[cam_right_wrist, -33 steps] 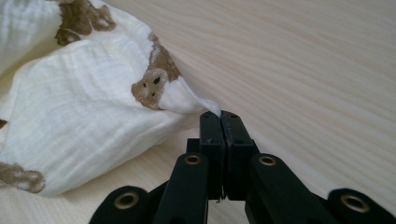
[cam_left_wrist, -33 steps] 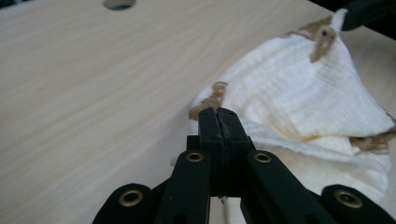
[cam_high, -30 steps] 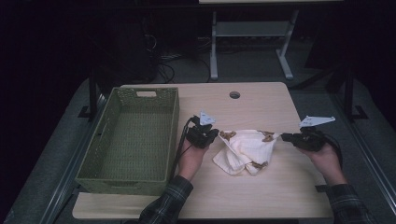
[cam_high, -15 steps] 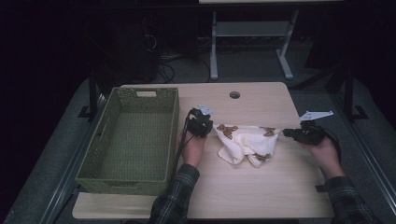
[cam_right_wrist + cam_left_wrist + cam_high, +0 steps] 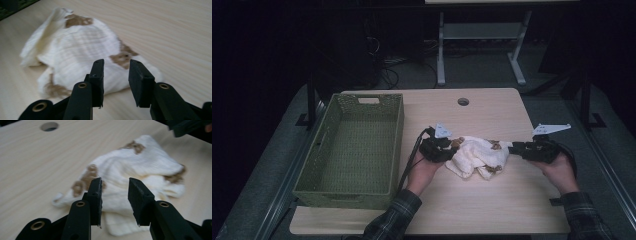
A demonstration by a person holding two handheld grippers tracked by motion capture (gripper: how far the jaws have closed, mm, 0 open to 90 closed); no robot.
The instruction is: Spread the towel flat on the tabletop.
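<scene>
A cream cloth with brown patches (image 5: 477,156) lies crumpled on the wooden table between my two grippers. My left gripper (image 5: 452,149) is at its left edge and my right gripper (image 5: 513,148) at its right edge, both pointing inward at it. Both have just been opening their jaws. In the left gripper view the left gripper (image 5: 115,188) stands open with the cloth (image 5: 140,165) lying past its tips, nothing pinched. In the right gripper view the right gripper (image 5: 116,70) is likewise open, the cloth (image 5: 80,50) lying loose in front of it.
A green woven basket (image 5: 394,135) stands to the left of the left hand. A round cable hole (image 5: 463,101) is in the table behind the cloth. The table's front edge runs near the person's plaid sleeves. Dark floor and a desk frame lie beyond.
Both grippers were shut on the cloth's ends and held it spread between them. Their jaws have come apart and the cloth has dropped into a heap on the table.
</scene>
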